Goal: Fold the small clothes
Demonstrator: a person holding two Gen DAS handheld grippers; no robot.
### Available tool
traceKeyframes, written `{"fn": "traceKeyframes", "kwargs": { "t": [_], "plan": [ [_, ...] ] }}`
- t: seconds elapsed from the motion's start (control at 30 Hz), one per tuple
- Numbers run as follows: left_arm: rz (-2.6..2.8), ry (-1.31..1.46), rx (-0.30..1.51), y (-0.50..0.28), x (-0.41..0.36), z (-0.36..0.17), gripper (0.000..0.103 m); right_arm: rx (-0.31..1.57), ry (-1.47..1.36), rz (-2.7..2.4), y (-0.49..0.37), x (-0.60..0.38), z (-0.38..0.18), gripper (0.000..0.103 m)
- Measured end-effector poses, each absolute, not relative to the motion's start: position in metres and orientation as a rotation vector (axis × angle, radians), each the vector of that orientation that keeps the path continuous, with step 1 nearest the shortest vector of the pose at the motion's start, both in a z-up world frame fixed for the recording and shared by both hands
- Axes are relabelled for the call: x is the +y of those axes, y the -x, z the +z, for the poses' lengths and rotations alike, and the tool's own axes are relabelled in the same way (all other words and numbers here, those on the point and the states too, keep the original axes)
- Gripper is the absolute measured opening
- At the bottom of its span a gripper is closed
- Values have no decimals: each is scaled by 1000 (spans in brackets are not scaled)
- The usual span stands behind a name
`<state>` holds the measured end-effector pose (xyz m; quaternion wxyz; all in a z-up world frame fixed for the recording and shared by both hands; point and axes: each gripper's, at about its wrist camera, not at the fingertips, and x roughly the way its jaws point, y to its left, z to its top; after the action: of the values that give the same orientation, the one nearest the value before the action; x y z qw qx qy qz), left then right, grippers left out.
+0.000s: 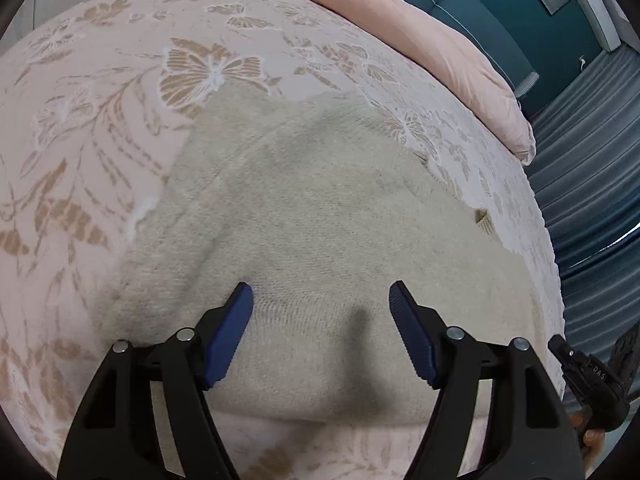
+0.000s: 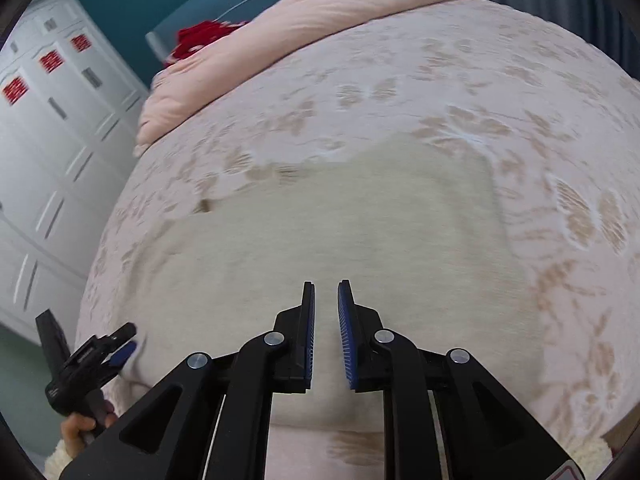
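A cream knitted garment [image 1: 312, 216] lies flat on the pink patterned bed cover [image 1: 80, 140]; it also shows in the right wrist view [image 2: 340, 232]. My left gripper [image 1: 321, 292] is open wide and empty, its blue pads just above the garment's near part. My right gripper [image 2: 325, 286] hovers over the garment's near edge with its jaws narrowly apart and nothing between them. The left gripper also shows at the lower left of the right wrist view [image 2: 120, 344]. The right gripper's body shows at the right edge of the left wrist view [image 1: 588, 376].
A pink folded duvet [image 2: 304, 28] lies along the far side of the bed, with a red item [image 2: 200, 38] behind it. White cabinets [image 2: 48, 140] stand to the left. A teal wall [image 1: 472, 12] and grey curtain [image 1: 592, 152] border the bed.
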<state>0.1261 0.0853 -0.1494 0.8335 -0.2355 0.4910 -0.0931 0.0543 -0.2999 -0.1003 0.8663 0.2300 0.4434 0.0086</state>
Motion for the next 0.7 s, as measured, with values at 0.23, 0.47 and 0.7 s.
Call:
{"fn": "traceKeyframes", "kwargs": {
  "t": [0.23, 0.47, 0.7],
  "plan": [
    [-214, 468, 1022, -113, 90, -151, 60, 1147, -427, 260, -160, -175, -160, 17],
    [-246, 492, 976, -100, 107, -147, 54, 1047, -108, 241, -176, -109, -127, 14],
    [-207, 563, 977, -100, 114, -151, 54, 1256, -265, 381, -238, -51, -176, 5]
  ]
}}
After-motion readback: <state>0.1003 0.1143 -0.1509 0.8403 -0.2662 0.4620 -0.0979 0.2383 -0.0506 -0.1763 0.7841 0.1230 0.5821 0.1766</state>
